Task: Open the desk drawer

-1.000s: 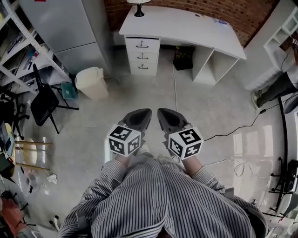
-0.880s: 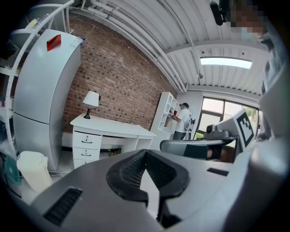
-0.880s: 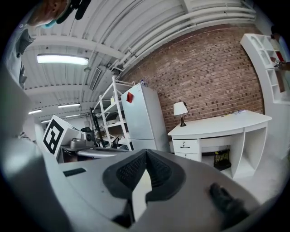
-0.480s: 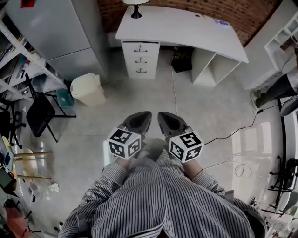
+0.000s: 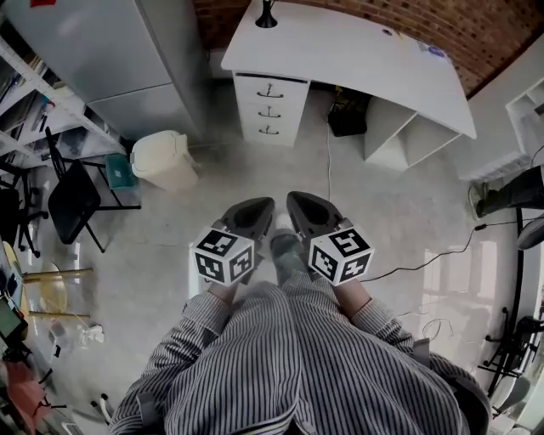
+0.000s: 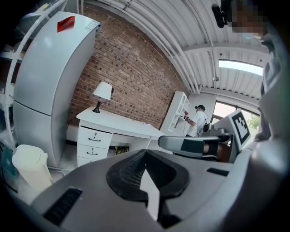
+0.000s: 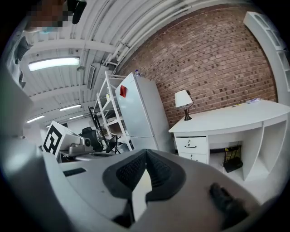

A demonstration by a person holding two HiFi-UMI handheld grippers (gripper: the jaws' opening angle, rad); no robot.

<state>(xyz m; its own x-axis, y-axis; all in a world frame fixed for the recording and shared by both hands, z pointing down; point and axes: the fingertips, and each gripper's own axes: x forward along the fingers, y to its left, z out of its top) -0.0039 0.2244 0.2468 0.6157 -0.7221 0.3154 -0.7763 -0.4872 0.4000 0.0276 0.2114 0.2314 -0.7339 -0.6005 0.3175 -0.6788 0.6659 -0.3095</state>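
Head view puts the drawer stack (image 5: 269, 110) at the far side of the room, under the left end of the white desk (image 5: 365, 51): three white fronts with small dark handles, one above another, all flush and closed. The stack lies well apart from both grippers, far beyond their tips and roughly in line with the gap between them. The left gripper (image 5: 255, 208) and right gripper (image 5: 302, 206) are held side by side, near the person's striped shirt, above the bare floor (image 5: 382, 195). Each gripper's own view shows its ribbed jaws pressed together with nothing between them. In the left gripper view the stack sits beyond and to the left of the jaws; in the right gripper view it sits beyond and to the right. A lamp (image 5: 267, 15) stands on the desk above the drawers, and a black bag (image 5: 348, 115) sits in the knee space to their right. Left of the desk stand a fridge (image 5: 110, 51), a cream bin (image 5: 163, 159) and a black chair (image 5: 75, 200).
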